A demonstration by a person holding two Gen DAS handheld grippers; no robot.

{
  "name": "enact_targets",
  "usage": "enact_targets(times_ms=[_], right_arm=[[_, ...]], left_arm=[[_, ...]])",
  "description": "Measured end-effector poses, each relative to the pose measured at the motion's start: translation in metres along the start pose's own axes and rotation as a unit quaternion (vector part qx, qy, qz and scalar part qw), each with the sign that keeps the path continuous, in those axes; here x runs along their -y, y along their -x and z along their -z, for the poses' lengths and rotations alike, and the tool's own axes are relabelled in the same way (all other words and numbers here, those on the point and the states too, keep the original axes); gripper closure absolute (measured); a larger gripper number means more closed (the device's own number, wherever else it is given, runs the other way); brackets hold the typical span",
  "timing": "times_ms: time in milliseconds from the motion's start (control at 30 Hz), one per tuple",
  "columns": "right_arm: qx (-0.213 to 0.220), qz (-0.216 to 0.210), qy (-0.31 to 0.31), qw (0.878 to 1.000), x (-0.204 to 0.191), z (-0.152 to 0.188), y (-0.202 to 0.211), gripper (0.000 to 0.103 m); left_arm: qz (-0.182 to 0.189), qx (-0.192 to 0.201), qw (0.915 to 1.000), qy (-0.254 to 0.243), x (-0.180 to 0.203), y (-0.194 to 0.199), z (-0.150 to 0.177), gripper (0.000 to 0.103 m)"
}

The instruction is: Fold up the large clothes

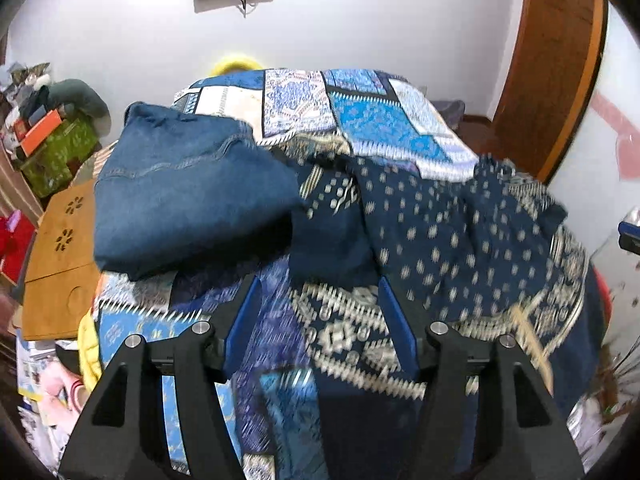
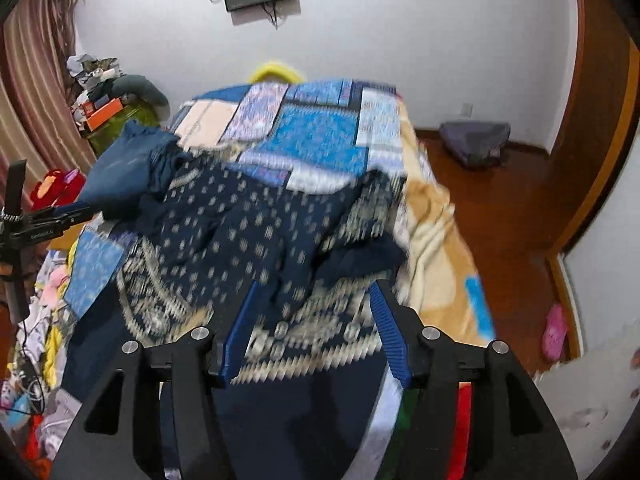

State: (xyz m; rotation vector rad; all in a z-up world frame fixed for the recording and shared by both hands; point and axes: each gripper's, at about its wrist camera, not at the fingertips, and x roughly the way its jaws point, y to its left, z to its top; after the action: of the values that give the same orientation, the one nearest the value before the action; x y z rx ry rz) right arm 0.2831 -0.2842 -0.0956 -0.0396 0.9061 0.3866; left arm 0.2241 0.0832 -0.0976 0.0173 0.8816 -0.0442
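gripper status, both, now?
Left gripper: open, holding nothing, above the patterned navy garment.
Right gripper: open, holding nothing, over the same garment.

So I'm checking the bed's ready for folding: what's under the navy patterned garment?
The navy patterned garment lies rumpled on the blue patchwork bedspread, beside folded jeans. Whatever else lies beneath it is covered. Both grippers hover open, holding nothing.

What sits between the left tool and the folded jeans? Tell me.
In the left wrist view, only the patchwork bedspread shows between the open left tool and the jeans; the patterned garment lies to their right.
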Motion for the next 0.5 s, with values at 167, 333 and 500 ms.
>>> enact_targets(times_ms=[167,333,500], right_arm=[[-0.036,0.008,-0.032,0.999,0.004,0.038,-0.018,0.050],[-0.072,0.019,-0.078,0.994,0.013,0.077,-0.031,0.050],[-0.096,0.034,-0.104,0.989,0.023,0.101,-0.034,0.050]], left_arm=[[0.021,-0.041,0.9987,0.020,-0.002,-0.011,0.038,0.044],[0.040,-0.089,0.9939,0.052,-0.006,-0.028,0.072,0.043],[0.077,-0.136,0.9818,0.108,-0.012,-0.043,0.103,0.044]])
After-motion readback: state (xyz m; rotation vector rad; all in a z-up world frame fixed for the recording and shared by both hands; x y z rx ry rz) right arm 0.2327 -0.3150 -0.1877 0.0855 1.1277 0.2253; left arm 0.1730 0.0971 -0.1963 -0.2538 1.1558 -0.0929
